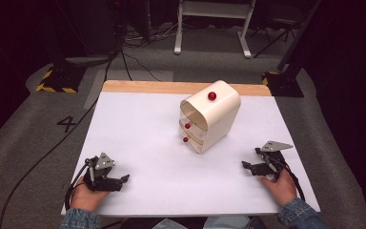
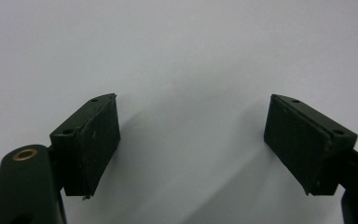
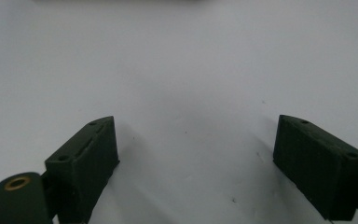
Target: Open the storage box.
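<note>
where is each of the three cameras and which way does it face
High view: above the person's side, looking forward and down on the white table with a cream drawer box; forearms, hands, left gripper and right gripper show.
Left gripper view: rides on the left gripper, facing the bare tabletop; its open black jaws show.
Right gripper view: rides on the right gripper, facing the tabletop; open jaws show.
Both gripper views share the white surface.

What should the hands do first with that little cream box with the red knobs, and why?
Probably move the right gripper forward toward the cream rounded drawer cabinet and aim at a small red knob. Both it and the left gripper rest open near the white table's front edge, holding nothing, and the cabinet stands nearer the right one.
</note>
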A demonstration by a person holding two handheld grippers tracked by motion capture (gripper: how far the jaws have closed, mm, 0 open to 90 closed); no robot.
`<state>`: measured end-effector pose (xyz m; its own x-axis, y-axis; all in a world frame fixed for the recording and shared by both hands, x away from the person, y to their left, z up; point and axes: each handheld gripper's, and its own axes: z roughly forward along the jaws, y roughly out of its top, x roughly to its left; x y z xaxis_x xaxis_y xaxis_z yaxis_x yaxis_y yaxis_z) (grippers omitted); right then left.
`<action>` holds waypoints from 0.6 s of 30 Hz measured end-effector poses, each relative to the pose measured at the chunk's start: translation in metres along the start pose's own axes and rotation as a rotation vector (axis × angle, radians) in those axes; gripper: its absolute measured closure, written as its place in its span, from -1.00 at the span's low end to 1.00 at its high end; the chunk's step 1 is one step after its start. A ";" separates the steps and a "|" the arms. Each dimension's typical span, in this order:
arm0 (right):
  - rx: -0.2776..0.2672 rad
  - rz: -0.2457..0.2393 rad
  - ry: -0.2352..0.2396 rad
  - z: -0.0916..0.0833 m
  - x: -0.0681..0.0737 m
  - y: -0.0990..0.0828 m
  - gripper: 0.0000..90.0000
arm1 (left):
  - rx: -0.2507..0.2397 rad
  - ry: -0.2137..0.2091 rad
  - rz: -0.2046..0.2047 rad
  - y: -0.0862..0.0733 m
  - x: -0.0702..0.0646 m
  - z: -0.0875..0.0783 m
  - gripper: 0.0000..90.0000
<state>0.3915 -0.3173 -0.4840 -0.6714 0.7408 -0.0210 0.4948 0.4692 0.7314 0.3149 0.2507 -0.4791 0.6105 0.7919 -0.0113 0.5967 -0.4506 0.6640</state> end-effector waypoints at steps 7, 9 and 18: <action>-0.001 -0.002 0.000 0.000 0.000 0.000 -0.69 | 0.020 -0.019 -0.064 0.007 -0.001 -0.004 -0.44; -0.001 -0.002 0.000 0.000 0.000 0.000 -0.69 | -0.004 -0.020 -0.067 0.012 -0.003 -0.009 -0.41; 0.000 0.000 0.000 0.000 0.000 0.000 -0.69 | -0.191 -0.043 -0.102 0.040 -0.019 -0.034 -0.38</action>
<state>0.3915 -0.3173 -0.4841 -0.6714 0.7408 -0.0211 0.4946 0.4691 0.7316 0.3096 0.2321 -0.4273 0.5758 0.8095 -0.1148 0.5497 -0.2793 0.7873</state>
